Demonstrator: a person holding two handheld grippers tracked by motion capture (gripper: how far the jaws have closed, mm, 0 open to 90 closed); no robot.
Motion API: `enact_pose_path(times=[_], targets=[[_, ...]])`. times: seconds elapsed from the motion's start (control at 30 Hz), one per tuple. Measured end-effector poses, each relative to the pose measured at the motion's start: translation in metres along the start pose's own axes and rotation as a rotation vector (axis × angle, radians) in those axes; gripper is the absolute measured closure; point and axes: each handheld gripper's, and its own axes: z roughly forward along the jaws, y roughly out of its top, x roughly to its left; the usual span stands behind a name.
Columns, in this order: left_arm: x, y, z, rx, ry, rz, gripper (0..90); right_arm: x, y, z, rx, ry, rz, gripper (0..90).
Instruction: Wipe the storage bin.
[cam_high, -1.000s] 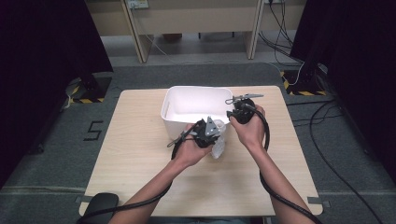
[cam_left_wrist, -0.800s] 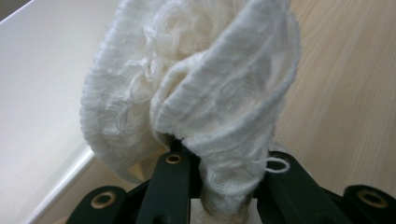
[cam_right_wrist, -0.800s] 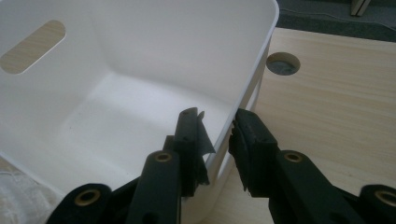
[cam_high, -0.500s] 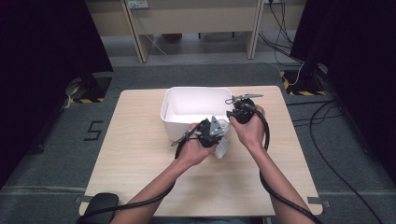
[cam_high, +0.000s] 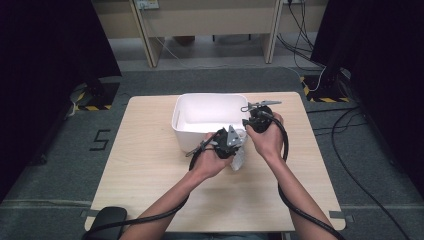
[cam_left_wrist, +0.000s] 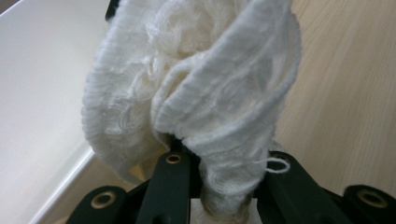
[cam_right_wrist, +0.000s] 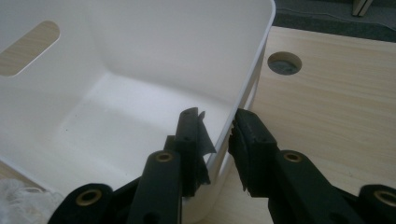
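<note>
- At the bin's near wall our left gripper clamps a white cloth, its length running upright from the jaws.
- Our right gripper straddles the white bin rim, jaws apart.

Even overhead light falls on the pale wooden counter in the high view, while dark curtains at both sides swallow detail. The white bin glares slightly, its inner walls nearly blown out. Soft shadows sit under the forearms. In the left gripper view, the white cloth is close and softly blurred at the top. The right gripper view is dimmer, its black fingers sharp.
</note>
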Motion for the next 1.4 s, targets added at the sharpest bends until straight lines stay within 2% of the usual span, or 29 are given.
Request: enact_pose_path(times=[0.63, 0.77, 1.0, 1.2, 1.4], targets=[[0.0, 0.0, 0.003, 0.003, -0.006, -0.001, 77.9, 0.0, 0.0, 0.0, 0.002, -0.001, 0.014, 72.4], [-0.001, -0.001, 0.007, 0.018, -0.01, 0.008, 77.9, 0.0, 0.0, 0.0, 0.002, 0.001, 0.01, 72.4], [-0.005, -0.008, 0.015, 0.024, -0.003, 0.013, 77.9, 0.0, 0.001, 0.0, 0.004, 0.0, 0.006, 72.4], [-0.009, -0.016, 0.024, 0.053, 0.01, 0.034, 77.9, 0.0, 0.001, 0.0, 0.004, 0.0, 0.007, 72.4], [-0.011, -0.026, 0.034, 0.077, 0.003, 0.028, 77.9, 0.0, 0.0, 0.0, 0.005, 0.003, 0.007, 72.3]])
